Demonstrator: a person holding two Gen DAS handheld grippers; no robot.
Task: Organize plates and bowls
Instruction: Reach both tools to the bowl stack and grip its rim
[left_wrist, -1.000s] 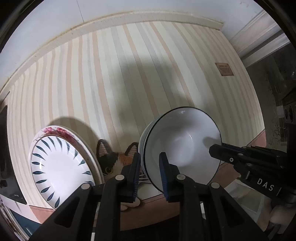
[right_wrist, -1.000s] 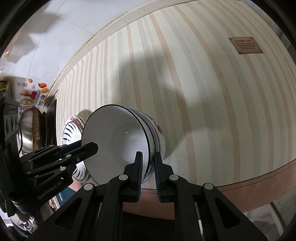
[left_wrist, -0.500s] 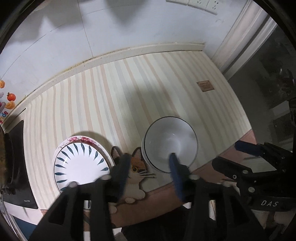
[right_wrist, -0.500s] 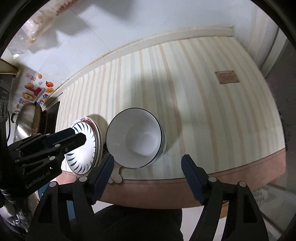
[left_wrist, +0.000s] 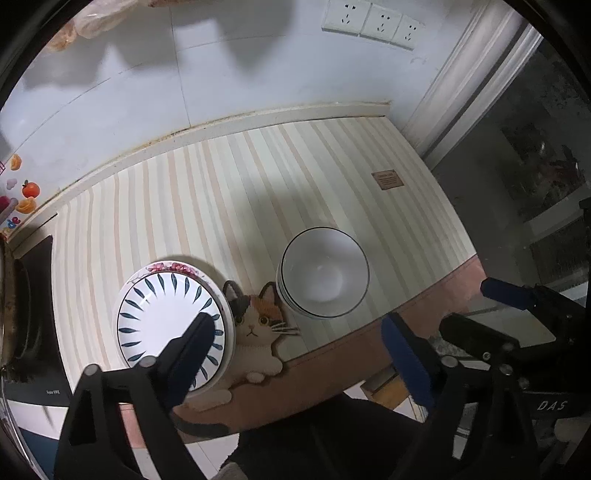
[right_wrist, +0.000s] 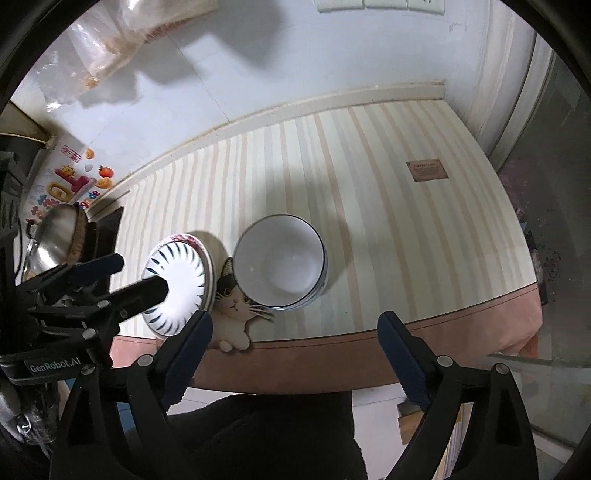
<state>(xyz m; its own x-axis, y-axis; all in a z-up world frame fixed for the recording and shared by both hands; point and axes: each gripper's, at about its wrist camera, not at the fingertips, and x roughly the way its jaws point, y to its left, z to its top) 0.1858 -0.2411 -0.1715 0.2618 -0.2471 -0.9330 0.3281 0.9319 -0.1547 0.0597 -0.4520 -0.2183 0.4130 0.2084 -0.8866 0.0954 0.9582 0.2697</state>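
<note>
A: Left wrist view?
B: Left gripper (left_wrist: 299, 338) spread wide, empty. Bowl stack (left_wrist: 325, 273) and plate stack (left_wrist: 171, 321) sit sorted beside a cat mat (left_wrist: 256, 332) on the striped table (left_wrist: 229, 192).
A: Right wrist view?
B: Right gripper (right_wrist: 295, 332) likewise released. Tiled wall (right_wrist: 258, 66) behind.

Most of the striped mat (left_wrist: 207, 206) lies bare, from the wall (left_wrist: 229, 85) forward and out to its right edge, so a gripper could come down there unhindered. Near the front edge stand the only obstacles: the plates (left_wrist: 173, 325) at left, the bowls (left_wrist: 325, 273) at right, and a flat cat mat (left_wrist: 255, 328) filling the narrow gap between them (it touches both). Further left, a dark stove (left_wrist: 33, 317) and a pot (right_wrist: 55, 236) crowd that side.
</note>
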